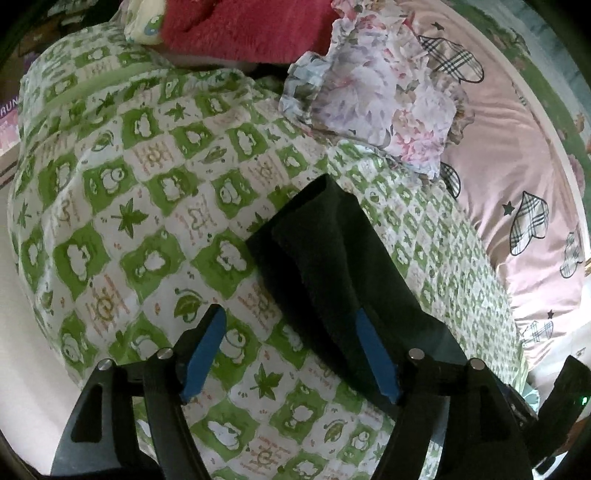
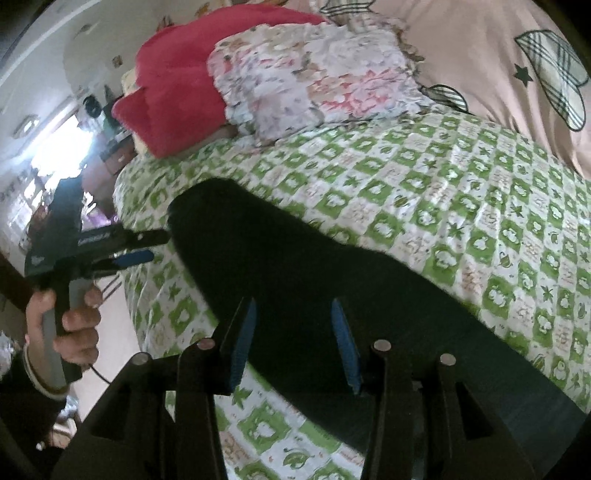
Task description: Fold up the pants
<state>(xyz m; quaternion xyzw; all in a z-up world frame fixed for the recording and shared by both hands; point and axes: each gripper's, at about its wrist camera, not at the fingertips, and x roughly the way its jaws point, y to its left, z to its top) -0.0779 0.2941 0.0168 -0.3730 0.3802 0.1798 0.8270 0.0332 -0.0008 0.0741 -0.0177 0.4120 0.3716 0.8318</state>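
Black pants (image 1: 332, 254) lie as a long folded strip on the green-and-white patterned bedsheet (image 1: 155, 206). In the left wrist view my left gripper (image 1: 291, 321) is open, just above the sheet; its right blue pad (image 1: 373, 350) lies against the pants' near edge, its left pad over bare sheet. In the right wrist view the pants (image 2: 295, 266) run from the leg end at upper left to lower right. My right gripper (image 2: 295, 312) is open and hovers over the middle of the pants. The left gripper (image 2: 147, 245) also shows there, beside the leg end, held in a hand.
A floral pillow (image 1: 384, 99) and a red blanket (image 1: 243, 26) lie at the head of the bed. A pink quilt (image 1: 517, 158) with heart prints lies beyond the sheet. The bed edge drops to a pale floor (image 2: 107, 369) on the left.
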